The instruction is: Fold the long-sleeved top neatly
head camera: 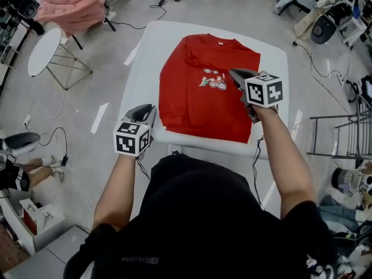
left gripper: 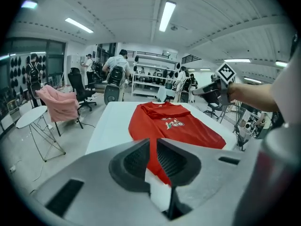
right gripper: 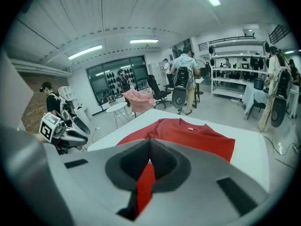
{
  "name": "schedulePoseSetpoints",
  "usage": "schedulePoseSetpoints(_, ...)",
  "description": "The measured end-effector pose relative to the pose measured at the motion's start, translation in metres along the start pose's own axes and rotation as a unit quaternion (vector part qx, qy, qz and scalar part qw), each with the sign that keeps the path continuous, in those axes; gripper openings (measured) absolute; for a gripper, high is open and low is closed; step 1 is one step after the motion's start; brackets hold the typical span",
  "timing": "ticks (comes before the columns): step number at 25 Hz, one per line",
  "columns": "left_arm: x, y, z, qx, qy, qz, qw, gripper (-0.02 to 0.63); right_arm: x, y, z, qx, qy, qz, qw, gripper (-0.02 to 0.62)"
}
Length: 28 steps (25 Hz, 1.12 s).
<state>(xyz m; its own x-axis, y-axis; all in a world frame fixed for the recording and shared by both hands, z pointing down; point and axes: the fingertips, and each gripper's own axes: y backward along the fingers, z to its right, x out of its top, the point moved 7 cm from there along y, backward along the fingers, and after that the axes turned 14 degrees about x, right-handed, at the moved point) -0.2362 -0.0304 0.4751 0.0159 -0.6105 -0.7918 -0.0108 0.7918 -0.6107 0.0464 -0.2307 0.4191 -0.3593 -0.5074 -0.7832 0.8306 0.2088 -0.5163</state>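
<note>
Head view: the red long-sleeved cotton top with a small printed motif on its chest lies flat on the white rectangular table, collar at the far end and hem along the near edge. No sleeve reaches past the body, so both seem already folded in. The left gripper hangs off the near left corner of the table, just beside the hem corner but clear of it. The right gripper hovers over the top's right side, beside the motif. A pink garment draped on a chair stands well apart.

Left gripper view: the jaws stand a narrow slit apart with nothing between them; the top and table show beyond.

Right gripper view: the jaws are pressed together and empty; the top lies below them.

Judgement: the next fold is probably hem to collar. To do it well, both sets of jaws need to part wider, and the right gripper should come back to the near right hem corner. Each should pinch every layer at its corner. Lift both corners together, carry them level to the shoulders, and lay edge on edge, so the side folds do not slip out.
</note>
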Motion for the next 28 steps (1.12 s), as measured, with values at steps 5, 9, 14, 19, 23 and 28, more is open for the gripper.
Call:
schedulePoseSetpoints(5,-0.007,0.003,0.032,-0.005,-0.016,-0.004,0.9999,0.048,-0.051,0.049,-0.029,-0.021,0.011,0.016,1.000,0.005)
schedulePoseSetpoints(9,-0.024,0.002,0.062,-0.018,-0.065,-0.017,0.9976,0.057,-0.105,0.077,-0.049,-0.034,-0.006,0.009,0.999,0.005)
schedulePoseSetpoints(14,-0.045,-0.005,0.089,-0.019,-0.135,-0.044,0.9897,0.095,-0.159,0.100,-0.065,-0.043,-0.034,-0.006,0.998,0.005)
schedulePoseSetpoints(19,-0.054,-0.019,0.111,-0.022,-0.215,-0.063,0.9743,0.104,-0.187,0.115,-0.076,-0.056,-0.032,-0.016,0.998,0.005)
schedulePoseSetpoints(23,-0.066,-0.037,0.123,-0.017,-0.261,-0.095,0.9606,0.117,-0.202,0.127,-0.078,-0.068,-0.044,-0.013,0.997,0.005)
schedulePoseSetpoints(28,-0.080,-0.056,0.117,0.024,-0.300,-0.117,0.9465,0.141,-0.210,0.135,-0.072,-0.084,-0.055,-0.004,0.995,0.005)
